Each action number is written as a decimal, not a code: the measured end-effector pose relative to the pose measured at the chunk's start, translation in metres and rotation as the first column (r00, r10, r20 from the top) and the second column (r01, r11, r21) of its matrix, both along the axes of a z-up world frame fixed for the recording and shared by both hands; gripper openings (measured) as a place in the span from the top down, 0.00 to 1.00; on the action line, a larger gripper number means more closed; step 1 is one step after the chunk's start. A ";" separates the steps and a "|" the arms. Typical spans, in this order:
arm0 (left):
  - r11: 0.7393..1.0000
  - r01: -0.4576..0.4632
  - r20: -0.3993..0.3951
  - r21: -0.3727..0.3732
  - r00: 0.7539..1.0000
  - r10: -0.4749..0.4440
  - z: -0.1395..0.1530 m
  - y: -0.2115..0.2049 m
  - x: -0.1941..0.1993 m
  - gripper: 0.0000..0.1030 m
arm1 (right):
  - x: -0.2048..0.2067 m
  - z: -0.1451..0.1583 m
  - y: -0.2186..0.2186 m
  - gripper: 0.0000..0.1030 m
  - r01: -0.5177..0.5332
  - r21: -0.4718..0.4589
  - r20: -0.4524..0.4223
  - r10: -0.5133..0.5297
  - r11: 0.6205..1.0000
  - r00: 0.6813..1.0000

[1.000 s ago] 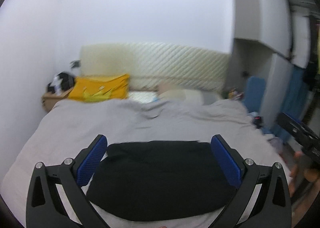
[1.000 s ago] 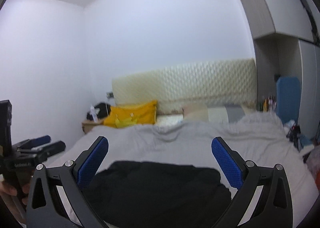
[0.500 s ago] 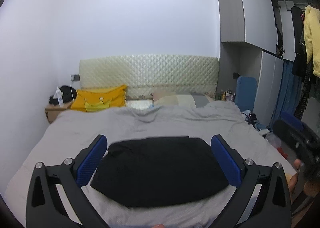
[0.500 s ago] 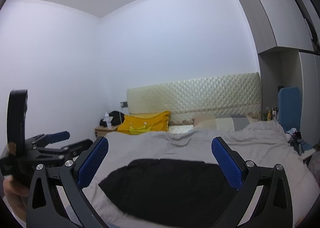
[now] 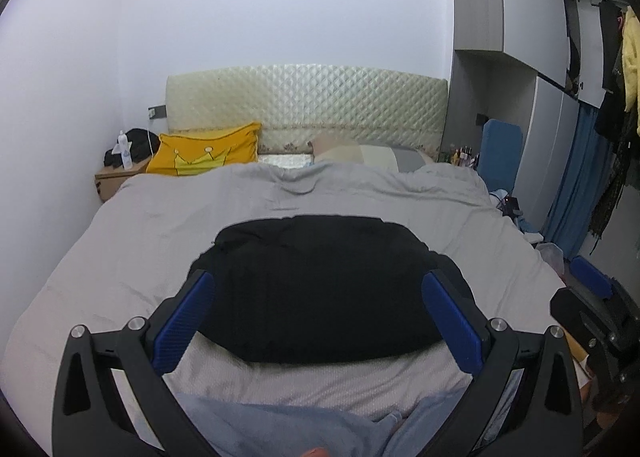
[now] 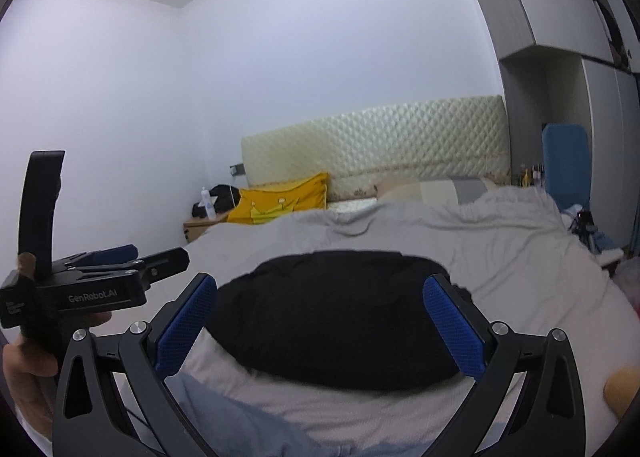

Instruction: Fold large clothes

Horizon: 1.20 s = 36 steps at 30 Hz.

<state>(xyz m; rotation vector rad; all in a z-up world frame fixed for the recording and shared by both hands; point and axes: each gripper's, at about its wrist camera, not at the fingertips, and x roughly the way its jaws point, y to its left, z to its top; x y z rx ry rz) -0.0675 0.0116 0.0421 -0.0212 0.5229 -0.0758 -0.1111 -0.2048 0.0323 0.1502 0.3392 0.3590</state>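
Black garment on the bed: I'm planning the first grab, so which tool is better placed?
Marginally the left tool: the black garment sits centred between its open fingers. The right tool frames it similarly, so either works.

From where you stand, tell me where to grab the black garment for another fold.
Probably take the black garment by its two near corners, coming in low from the foot of the bed. It lies flat as a wide folded bundle, and its near edge faces the open left gripper and right gripper, one corner toward each.
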 end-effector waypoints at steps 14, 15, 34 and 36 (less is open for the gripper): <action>0.999 -0.043 -0.047 0.001 0.998 0.043 -0.039 -0.001 0.004 0.00 | 0.015 -0.032 -0.006 0.00 0.031 -0.013 -0.061 -0.032 0.999 0.998; 0.999 -0.048 -0.051 0.002 0.998 0.048 -0.040 0.001 0.005 0.00 | 0.017 -0.034 -0.005 0.00 0.034 -0.019 -0.063 -0.035 0.999 0.997; 0.994 -0.105 -0.092 0.010 0.990 0.106 -0.062 0.016 0.012 0.00 | 0.026 -0.055 0.012 0.00 0.041 -0.064 -0.099 -0.047 0.997 0.994; 0.994 -0.105 -0.091 0.011 0.990 0.106 -0.062 0.016 0.012 0.00 | 0.027 -0.056 0.011 0.00 0.047 -0.066 -0.108 -0.054 0.997 0.993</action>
